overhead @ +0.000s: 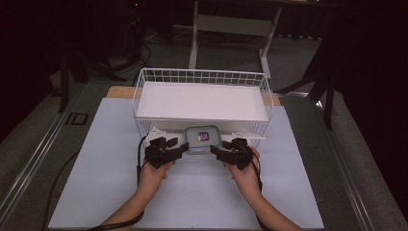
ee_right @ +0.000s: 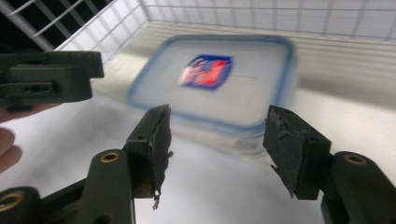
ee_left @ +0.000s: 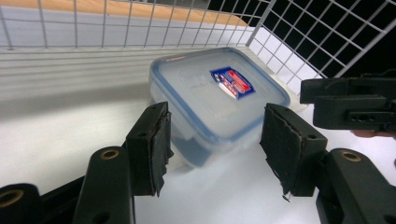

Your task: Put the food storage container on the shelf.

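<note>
Both the left gripper (overhead: 184, 146) and right gripper (overhead: 213, 149) gape empty beside the box (overhead: 203, 139) under the rack (overhead: 202, 77); uneven squeeze could skid it away.

Dim, dark-edged high view; right gripper view's container (ee_right: 219, 88) (motion-blurred) smears.

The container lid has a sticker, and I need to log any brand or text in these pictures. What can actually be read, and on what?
Sticker on the container lid: blue and red, print too small and blurred to read.
"ID": on the dark floor strip left of the table, high view.
</note>
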Available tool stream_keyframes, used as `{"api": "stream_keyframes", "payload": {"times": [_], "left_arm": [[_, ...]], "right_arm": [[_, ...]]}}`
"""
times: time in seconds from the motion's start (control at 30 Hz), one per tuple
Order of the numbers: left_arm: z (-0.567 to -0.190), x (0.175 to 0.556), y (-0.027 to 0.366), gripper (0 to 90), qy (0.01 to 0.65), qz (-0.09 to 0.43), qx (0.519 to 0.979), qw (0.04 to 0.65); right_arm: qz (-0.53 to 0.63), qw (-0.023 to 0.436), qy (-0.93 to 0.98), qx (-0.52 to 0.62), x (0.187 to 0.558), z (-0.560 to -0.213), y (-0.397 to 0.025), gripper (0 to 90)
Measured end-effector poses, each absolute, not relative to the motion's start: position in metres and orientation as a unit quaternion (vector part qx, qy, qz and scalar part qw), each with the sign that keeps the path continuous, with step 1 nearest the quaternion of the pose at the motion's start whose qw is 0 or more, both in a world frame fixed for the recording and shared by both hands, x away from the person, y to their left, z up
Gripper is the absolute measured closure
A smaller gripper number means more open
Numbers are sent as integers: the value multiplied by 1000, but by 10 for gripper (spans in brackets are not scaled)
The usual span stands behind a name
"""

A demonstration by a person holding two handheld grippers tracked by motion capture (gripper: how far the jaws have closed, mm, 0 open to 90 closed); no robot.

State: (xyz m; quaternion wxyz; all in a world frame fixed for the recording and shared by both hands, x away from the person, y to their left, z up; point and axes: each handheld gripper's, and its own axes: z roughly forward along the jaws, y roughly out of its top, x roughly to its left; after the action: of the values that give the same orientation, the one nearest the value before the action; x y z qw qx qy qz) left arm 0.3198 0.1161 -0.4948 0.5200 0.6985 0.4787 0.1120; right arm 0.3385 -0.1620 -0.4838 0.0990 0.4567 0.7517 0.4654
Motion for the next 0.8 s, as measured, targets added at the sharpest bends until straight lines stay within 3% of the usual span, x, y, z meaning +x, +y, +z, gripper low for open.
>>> {"api": "stream_keyframes", "payload": {"times": [0.17,0.27,0.37,0.4,0.5,0.57,0.8], "left_arm": [[-496,306,118,352,459,119,706,525],[-500,296,121,225,438,110,714,535],[-501,295,122,165,437,111,718,529],[-502,294,123,165,436,117,719,528],[-503,292,126,34,439,109,718,530],[-505,289,127,19,431,123,723,527],[-508,284,128,19,420,164,713,537]], "right_arm": [[450,93,765,452,328,-491,-149,501],[439,96,771,452,326,-497,-142,544],[429,104,776,450,324,-500,-137,566],[425,108,779,449,323,-502,-134,611],[410,111,788,445,324,-505,-129,769],[409,113,788,446,325,-507,-128,892],[406,111,788,449,334,-510,-118,900]]}}
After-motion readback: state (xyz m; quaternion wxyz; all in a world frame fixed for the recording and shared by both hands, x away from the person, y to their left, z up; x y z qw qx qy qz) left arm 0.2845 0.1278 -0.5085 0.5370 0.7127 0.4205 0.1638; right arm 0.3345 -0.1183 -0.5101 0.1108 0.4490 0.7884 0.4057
